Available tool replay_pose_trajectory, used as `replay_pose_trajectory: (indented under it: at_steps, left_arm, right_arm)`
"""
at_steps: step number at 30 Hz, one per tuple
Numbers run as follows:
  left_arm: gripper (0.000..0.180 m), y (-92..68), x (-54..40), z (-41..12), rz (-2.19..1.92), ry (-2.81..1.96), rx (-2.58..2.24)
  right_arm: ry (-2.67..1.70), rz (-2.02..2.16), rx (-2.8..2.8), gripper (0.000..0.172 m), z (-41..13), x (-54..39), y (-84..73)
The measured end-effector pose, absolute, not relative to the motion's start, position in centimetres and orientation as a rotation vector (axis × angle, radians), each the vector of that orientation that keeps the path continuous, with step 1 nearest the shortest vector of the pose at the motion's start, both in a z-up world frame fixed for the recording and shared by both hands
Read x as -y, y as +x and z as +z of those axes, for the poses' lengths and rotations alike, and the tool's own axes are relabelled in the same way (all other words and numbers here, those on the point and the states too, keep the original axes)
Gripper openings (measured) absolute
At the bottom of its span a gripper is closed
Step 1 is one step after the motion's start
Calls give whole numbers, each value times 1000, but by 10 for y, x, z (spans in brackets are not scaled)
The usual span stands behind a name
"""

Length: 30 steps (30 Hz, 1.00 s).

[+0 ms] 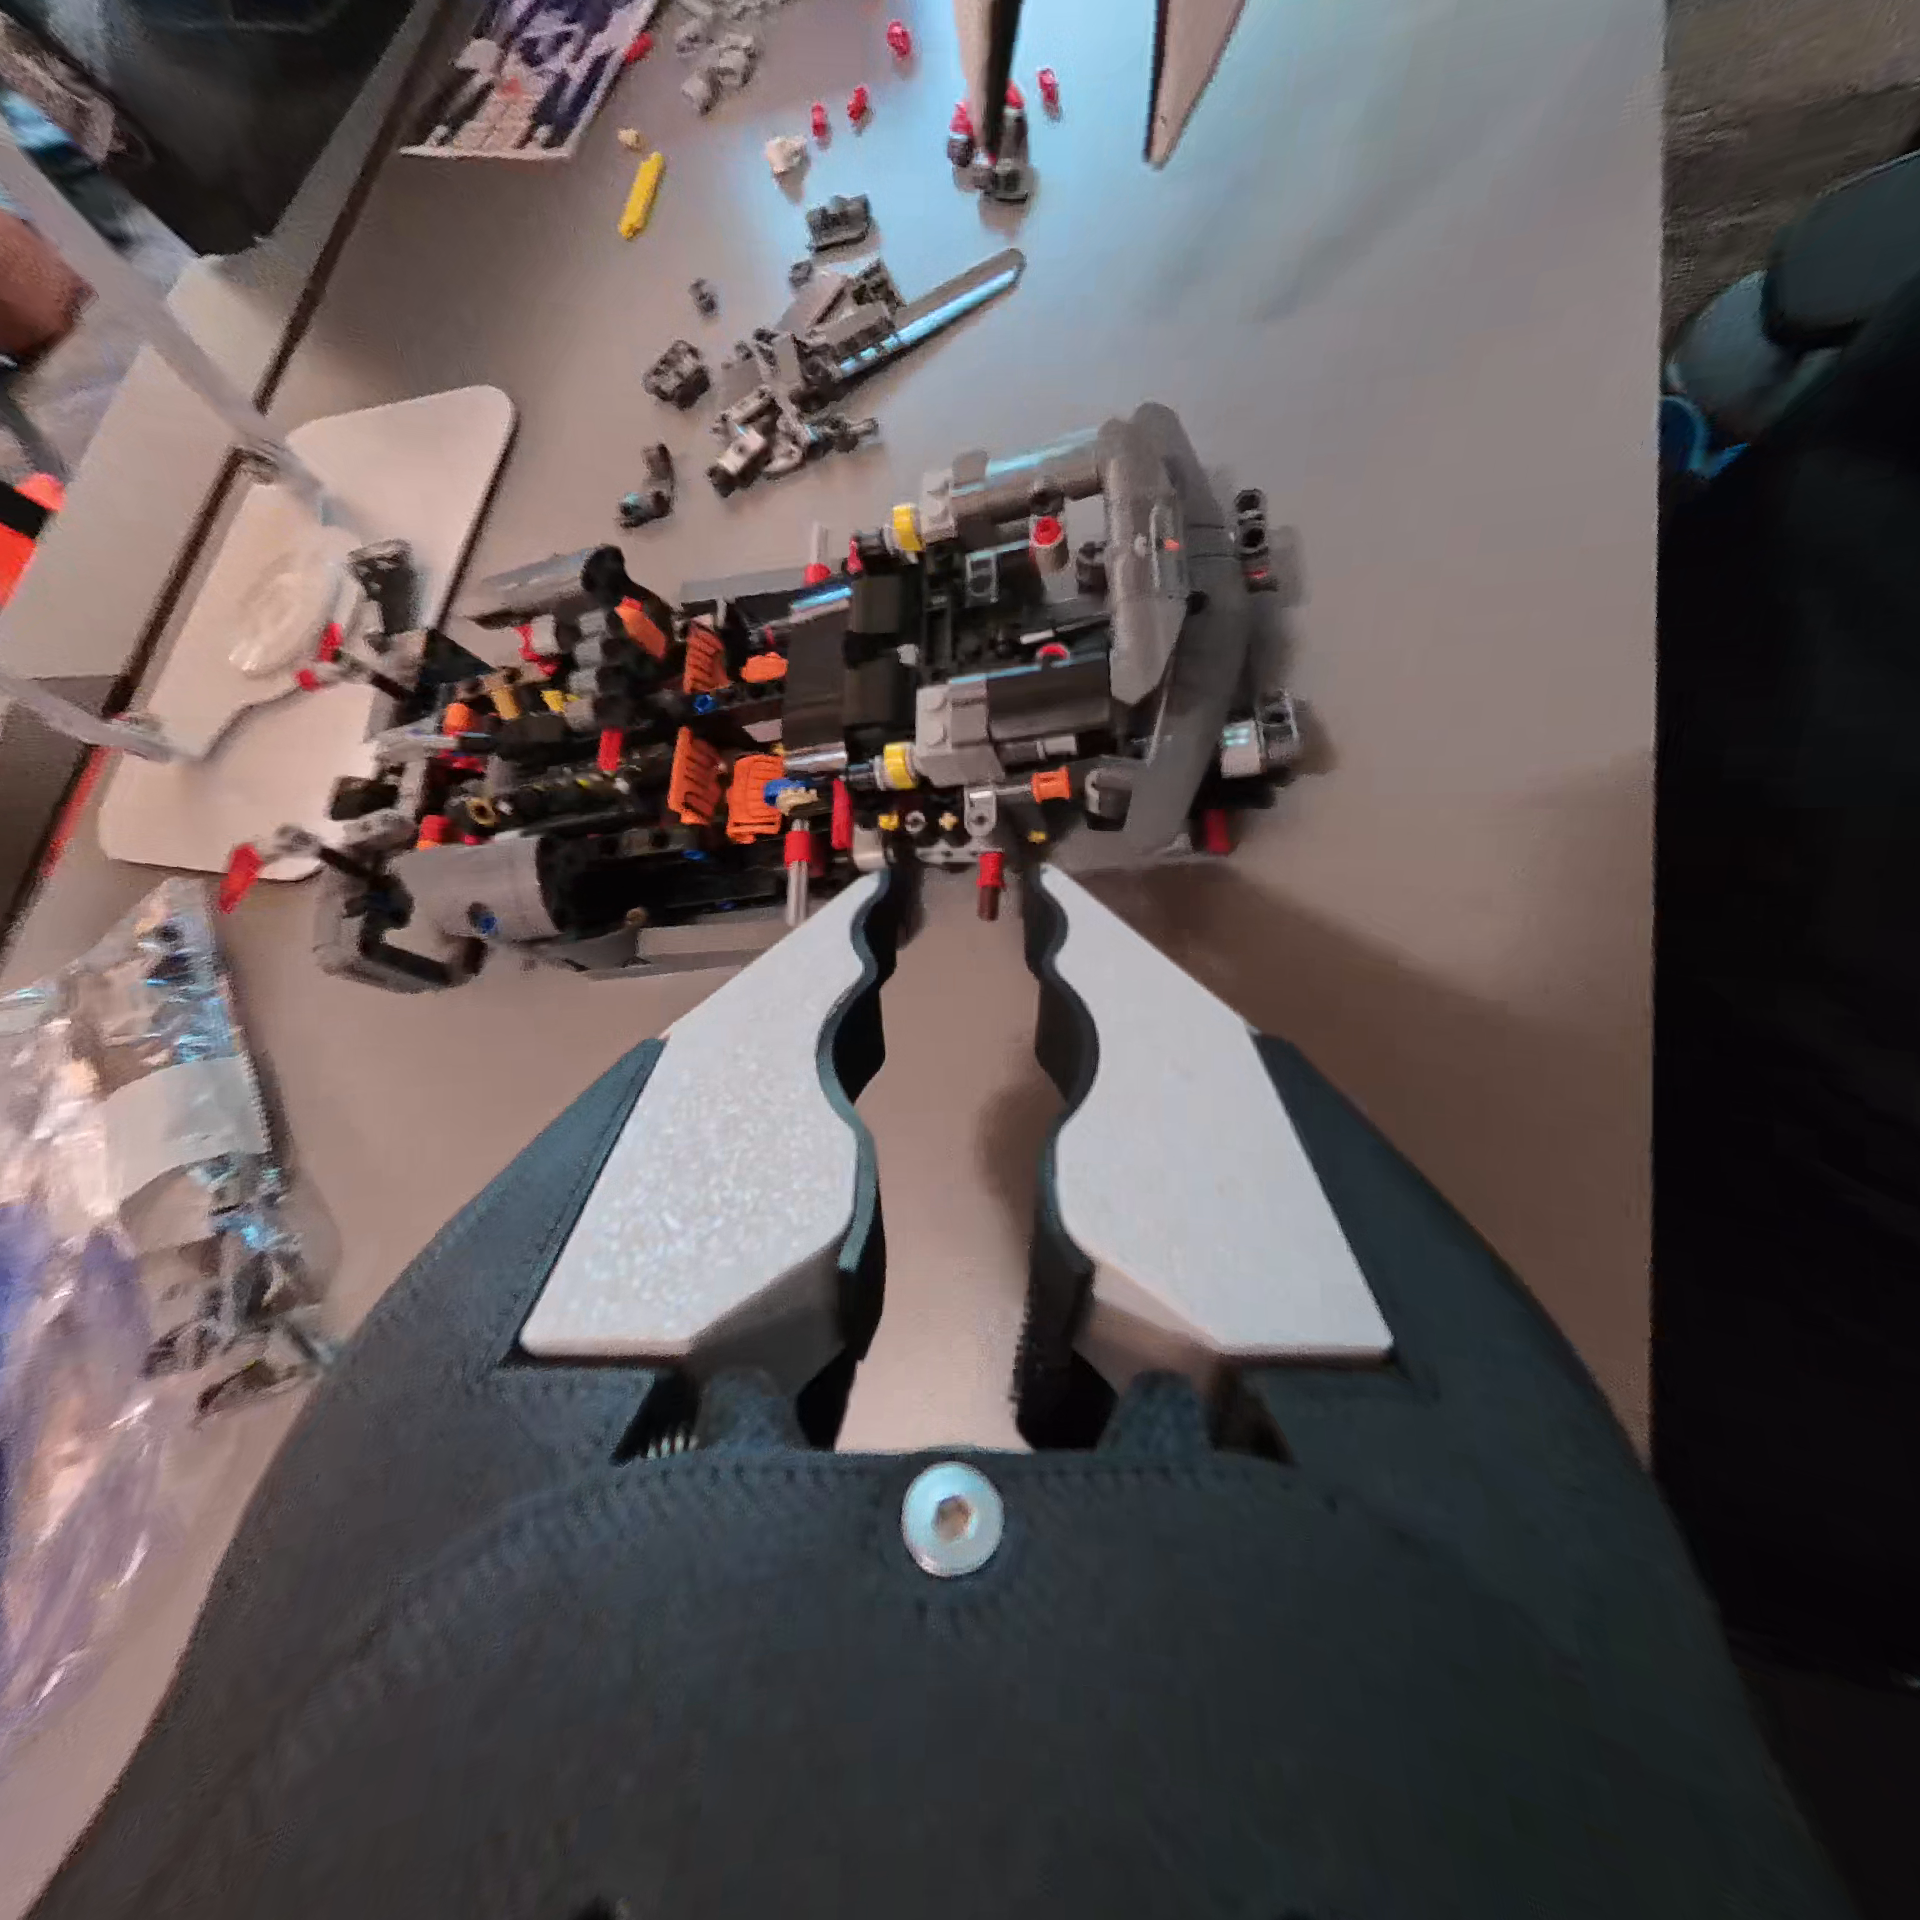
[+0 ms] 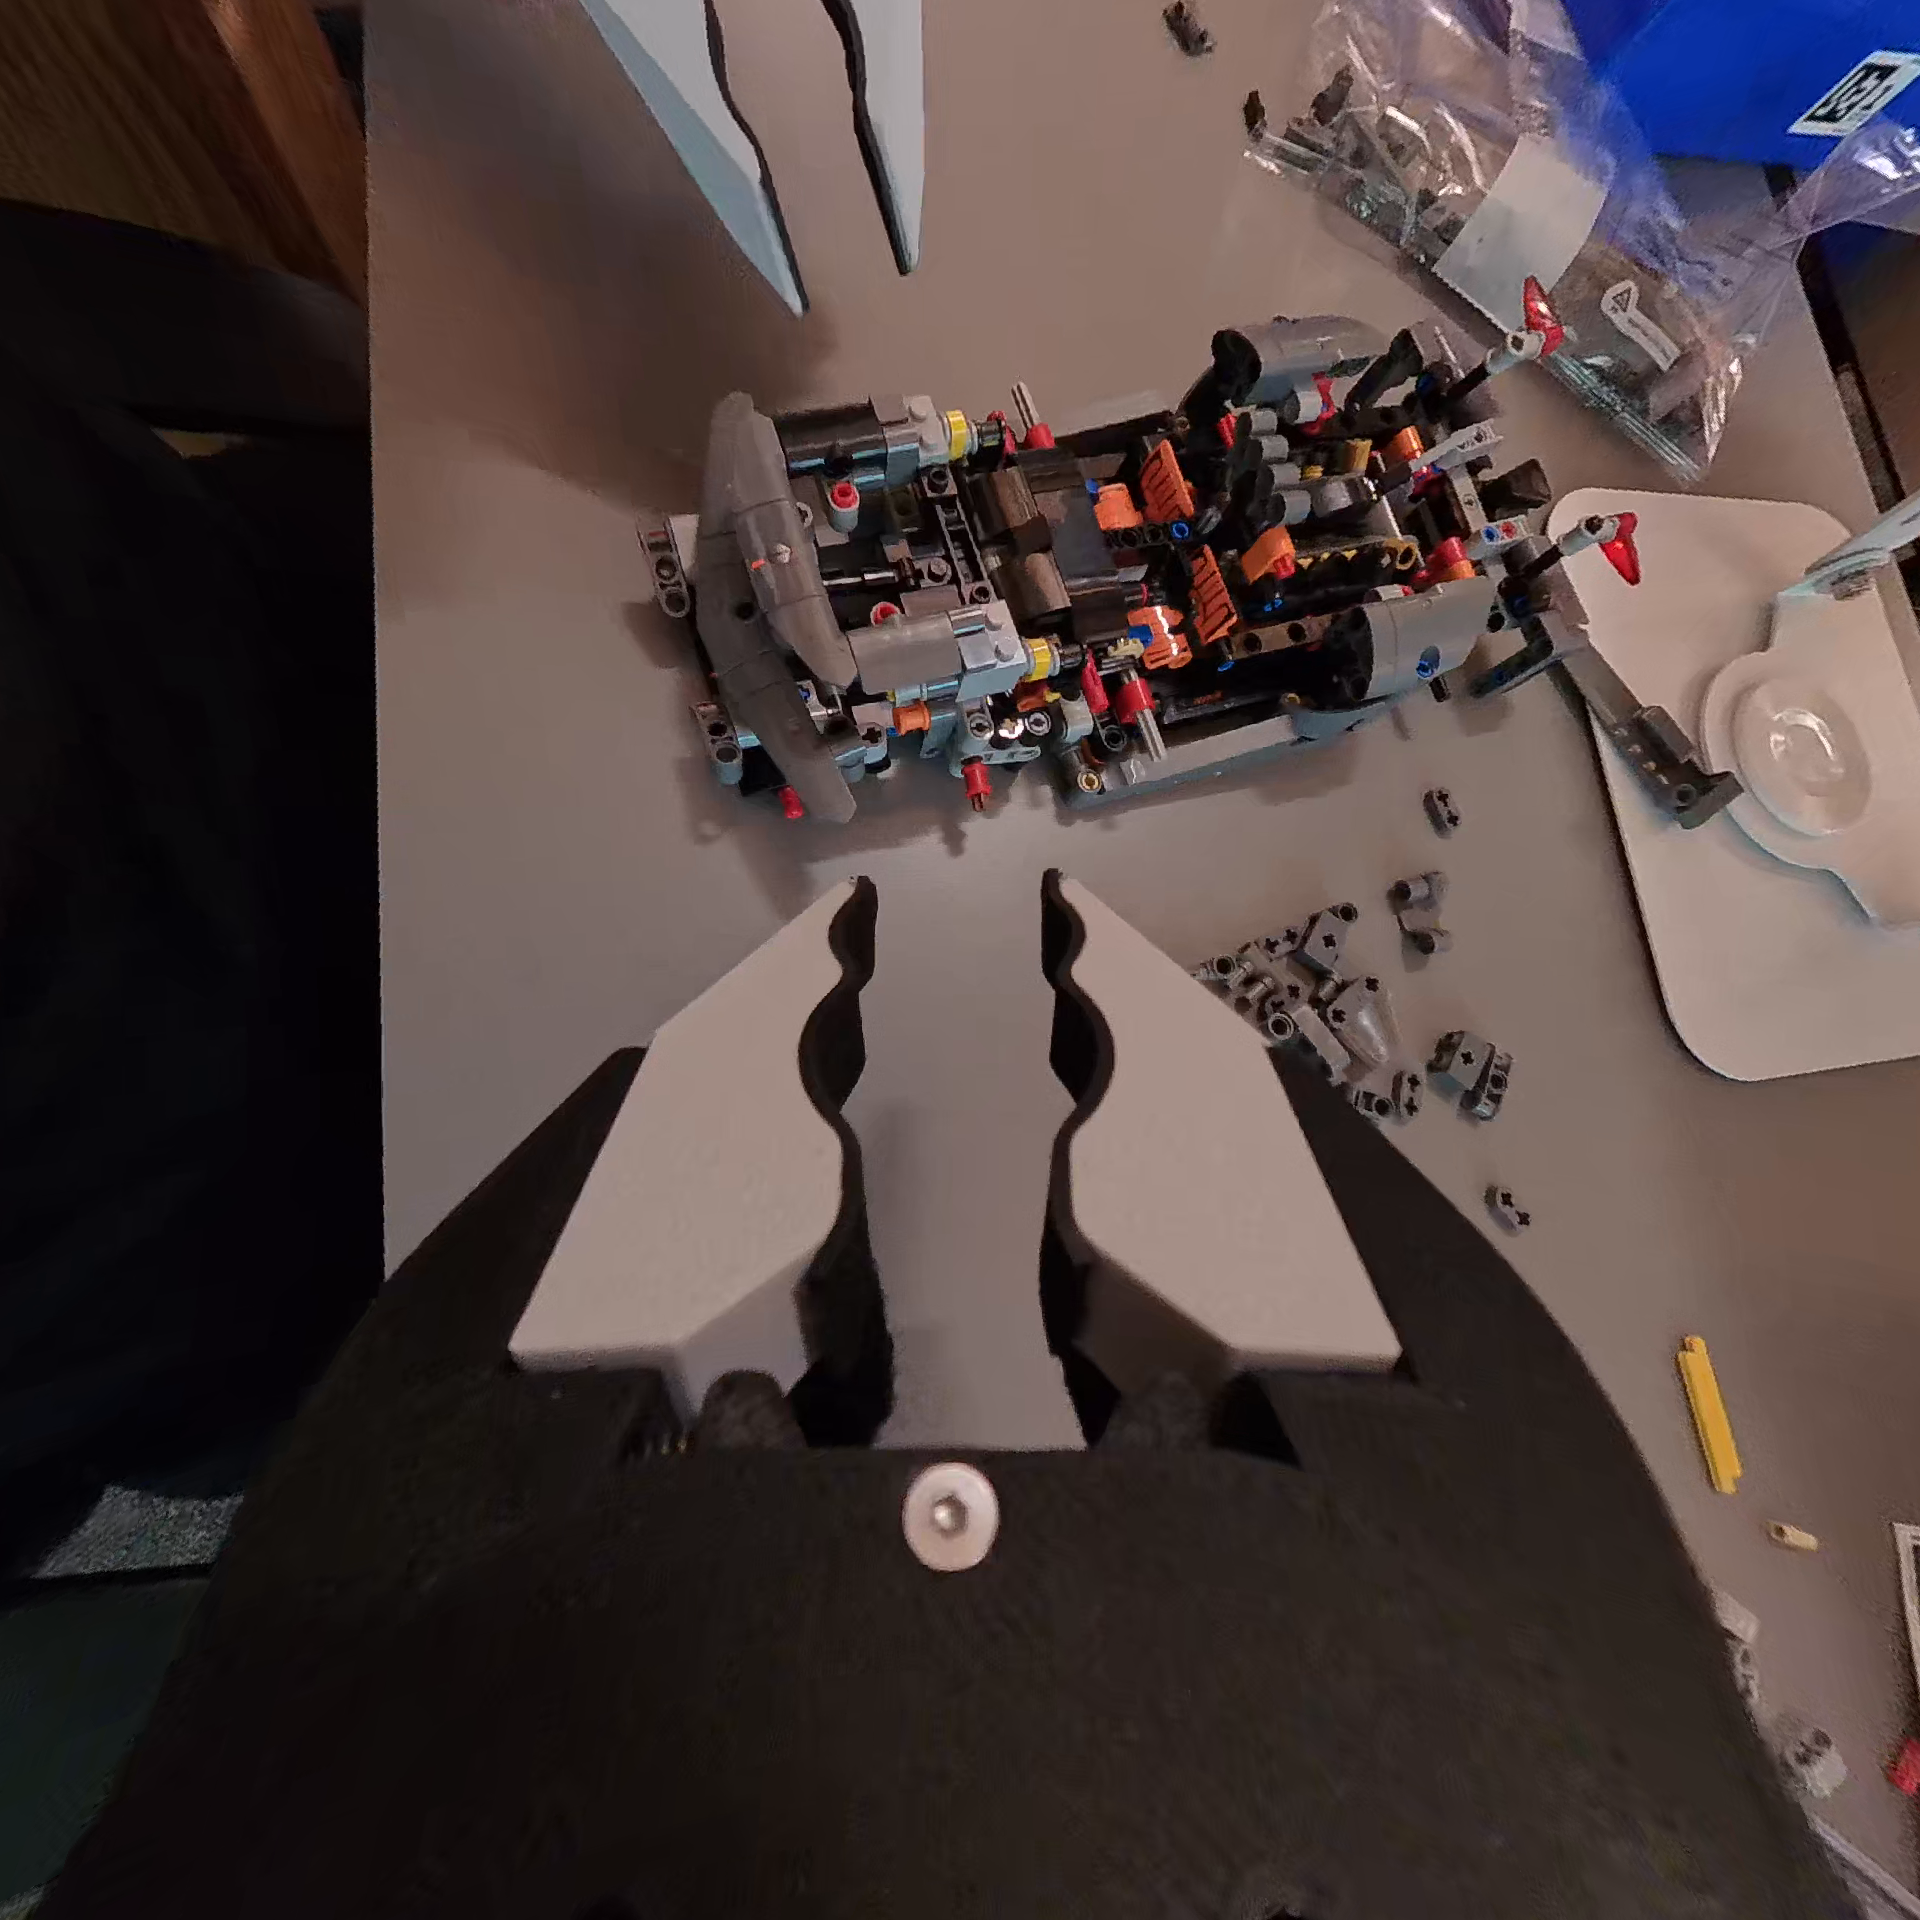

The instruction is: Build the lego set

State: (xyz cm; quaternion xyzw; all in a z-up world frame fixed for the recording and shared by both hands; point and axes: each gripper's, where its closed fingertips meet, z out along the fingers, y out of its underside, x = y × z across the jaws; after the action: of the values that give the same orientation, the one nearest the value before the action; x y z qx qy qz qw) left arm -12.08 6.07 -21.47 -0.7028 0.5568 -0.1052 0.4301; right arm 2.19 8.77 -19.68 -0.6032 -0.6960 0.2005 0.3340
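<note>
A part-built brick vehicle model, grey and black with orange and red parts, lies on the grey table; it also shows in the right wrist view. My left gripper is open at the model's near side. A red pin on the model stands between its fingertips, and the pads do not press on it. This gripper also shows in the right wrist view, open, beyond the model. My right gripper is open and empty, a little short of the model's other side, near a red pin. It also shows far off in the left wrist view.
Loose grey brick parts lie right of my right gripper. A yellow beam lies farther right. A clear bag of parts, a blue box and a white pad sit beyond. The table edge runs along the left. My right fingertips sit around 15 centimetres from my left ones.
</note>
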Motion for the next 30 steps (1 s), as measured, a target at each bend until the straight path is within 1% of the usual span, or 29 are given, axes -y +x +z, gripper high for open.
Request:
replay_pose_trajectory:
  at_steps: [1,4,9,17,23,26,30]
  left_arm:
    - [21,-119,-60,-209,-252,-1741,-1374]
    - [20,-109,-55,-206,-279,-1726,-1360]
    - [20,-107,-56,-228,-215,-1748,-1403]
    - [17,-128,-71,-221,-250,-1746,-1279]
    - [16,-146,-103,-199,-153,-1685,-1255]
    - [16,-136,-113,-183,-143,-1602,-1299]
    - [13,-123,-125,-175,-35,-1515,-1388]
  right_arm:
    - [-1573,531,1806,29,-195,-87,21]
    - [-1567,514,1787,29,-193,-90,20]
    - [-1574,516,1789,29,-198,-91,20]
    - [-1607,501,1753,32,-204,-103,32]
    - [-1621,512,1710,33,-199,-112,38]
    - [-1622,475,1699,32,-197,-116,41]
    - [-1635,446,1688,32,-196,-119,47]
